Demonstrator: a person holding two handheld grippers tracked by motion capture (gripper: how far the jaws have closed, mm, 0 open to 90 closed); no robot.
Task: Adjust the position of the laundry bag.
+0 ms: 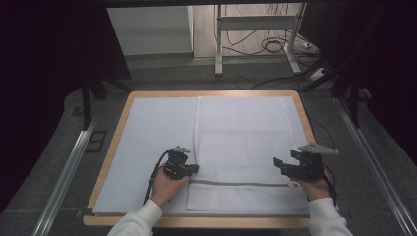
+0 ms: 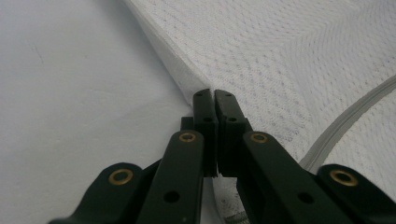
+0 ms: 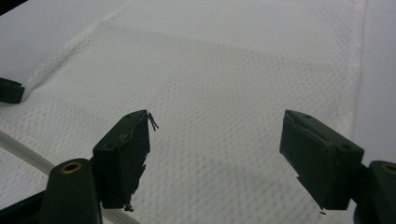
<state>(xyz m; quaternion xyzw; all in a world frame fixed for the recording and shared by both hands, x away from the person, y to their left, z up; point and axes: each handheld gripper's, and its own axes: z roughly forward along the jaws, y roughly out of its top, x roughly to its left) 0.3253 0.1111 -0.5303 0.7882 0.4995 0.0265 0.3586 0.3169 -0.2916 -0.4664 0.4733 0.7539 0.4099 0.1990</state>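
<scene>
Between the two grippers: a white mesh laundry bag lies flat on the white table cover, its grey zipper band running across just ahead of both hands.
Left gripper: its jaws are pressed together on the bag's side edge, just beyond the zipper line; in the left gripper view the mesh hem disappears between the tips, so it has hold of that edge.
Why there: pinching the hem near the zipper likely gives a firm corner to lift or fold from, while the rest of the bag stays spread out.
Right gripper: jaws stand wide apart with nothing between them; in the right gripper view they hang over bare mesh, just short of the bag's opposite edge.
Why so: held open and level, it looks ready to take the matching edge so both sides can move together.
Bag relative to the grippers: most of it stretches away ahead of the jaws; a narrow strip below the zipper lies back towards the person's hands.
Table: its wooden rim frames the cover.
Judgement: one side is secured, the other not yet gripped.
</scene>
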